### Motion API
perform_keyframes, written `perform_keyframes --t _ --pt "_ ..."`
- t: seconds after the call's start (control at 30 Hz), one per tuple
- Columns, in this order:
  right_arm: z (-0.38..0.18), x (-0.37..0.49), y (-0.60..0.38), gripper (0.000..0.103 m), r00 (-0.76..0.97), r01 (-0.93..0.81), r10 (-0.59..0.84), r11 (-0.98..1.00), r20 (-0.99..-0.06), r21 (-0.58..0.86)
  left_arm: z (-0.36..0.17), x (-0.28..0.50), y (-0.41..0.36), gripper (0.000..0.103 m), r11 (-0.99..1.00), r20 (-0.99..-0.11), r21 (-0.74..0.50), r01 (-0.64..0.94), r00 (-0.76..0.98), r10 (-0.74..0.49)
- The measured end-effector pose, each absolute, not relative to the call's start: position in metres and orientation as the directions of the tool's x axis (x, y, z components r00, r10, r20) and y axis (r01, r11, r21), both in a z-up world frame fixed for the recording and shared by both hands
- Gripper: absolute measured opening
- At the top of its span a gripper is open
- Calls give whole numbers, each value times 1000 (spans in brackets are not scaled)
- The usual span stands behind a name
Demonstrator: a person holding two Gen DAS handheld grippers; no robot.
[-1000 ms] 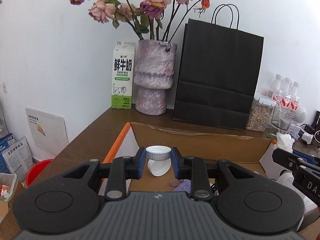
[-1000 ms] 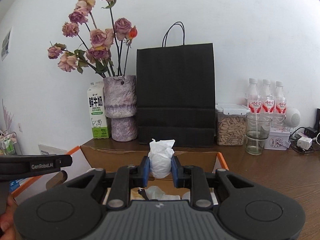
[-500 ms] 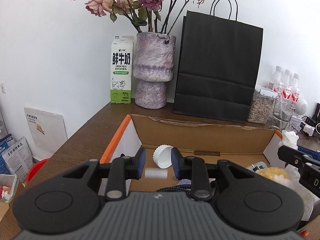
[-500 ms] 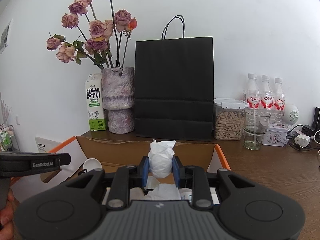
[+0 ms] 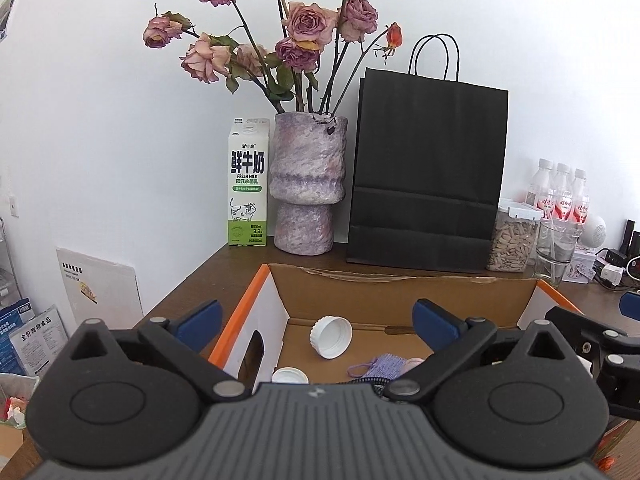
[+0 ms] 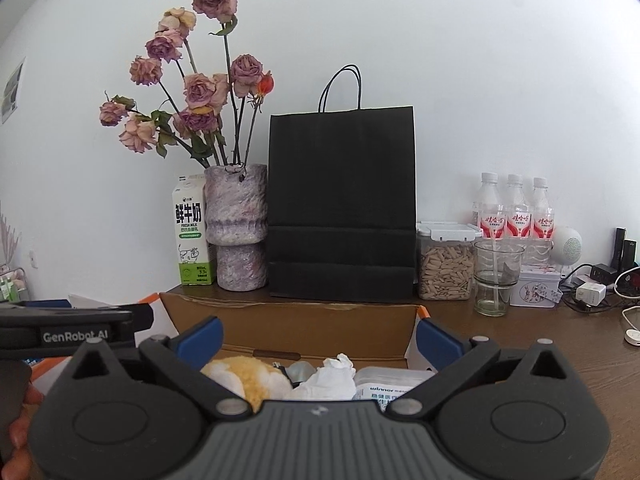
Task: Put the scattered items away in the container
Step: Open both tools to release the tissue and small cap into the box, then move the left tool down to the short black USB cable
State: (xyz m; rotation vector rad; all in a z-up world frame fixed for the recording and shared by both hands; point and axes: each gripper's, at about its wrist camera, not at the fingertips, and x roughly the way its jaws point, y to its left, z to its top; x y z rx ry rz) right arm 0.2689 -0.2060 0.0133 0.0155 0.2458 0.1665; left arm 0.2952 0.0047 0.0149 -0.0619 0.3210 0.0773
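Both the left tongs (image 5: 316, 322) and right tongs (image 6: 318, 336) were opening wide and empty over the cardboard box (image 5: 400, 292) on the desk (image 6: 560, 344), where a white cap (image 5: 331, 337) and crumpled tissue (image 6: 334, 376) already lay, so little seemed left.

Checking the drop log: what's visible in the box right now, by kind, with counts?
White caps: 2
Knit pouch: 1
Plush toy: 1
Crumpled tissue: 1
Wipes pack: 1
Total: 6 in the box; anything under the grippers is hidden.
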Motion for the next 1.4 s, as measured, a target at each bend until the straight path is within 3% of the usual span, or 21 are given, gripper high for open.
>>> perform_keyframes --t 0.97,1.4 --pt "-5 200 -210 103 978 -123 111 991 -178 -60 3 244 -1 103 998 -282 27 -55 957 60" --pt "-20 152 -215 103 918 -215 179 975 -354 -62 -14 189 0 103 995 -476 99 31 879 20"
